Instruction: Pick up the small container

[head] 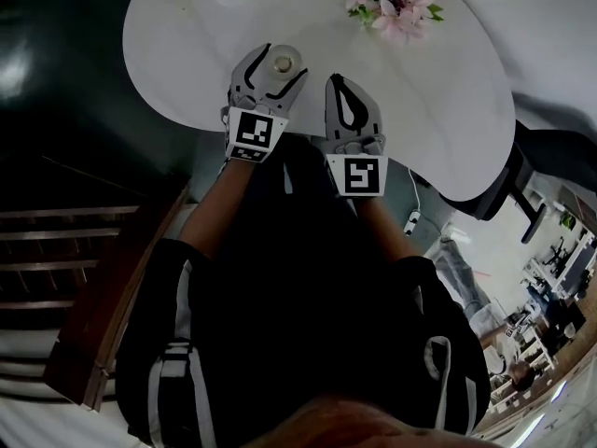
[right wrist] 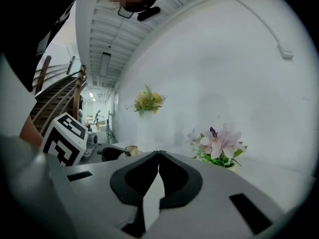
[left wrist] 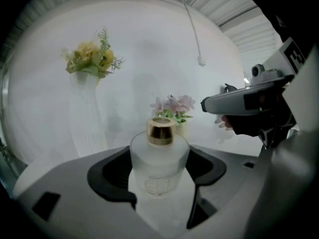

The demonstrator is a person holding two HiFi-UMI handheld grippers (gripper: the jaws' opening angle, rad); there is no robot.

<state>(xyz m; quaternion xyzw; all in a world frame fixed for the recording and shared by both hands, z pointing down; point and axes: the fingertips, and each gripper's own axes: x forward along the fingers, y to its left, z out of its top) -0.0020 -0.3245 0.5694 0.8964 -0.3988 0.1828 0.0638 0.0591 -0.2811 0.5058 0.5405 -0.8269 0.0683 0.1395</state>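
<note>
L gripper is clamped on the small container, pads on its frosted body below the gold cap, prob. for a low, steady hold, at the near edge of the white tabletop; R gripper, jaws together & empty, hangs just beside, out of the way.

Small container on table, between jaws of left gripper, flowers behind
</note>
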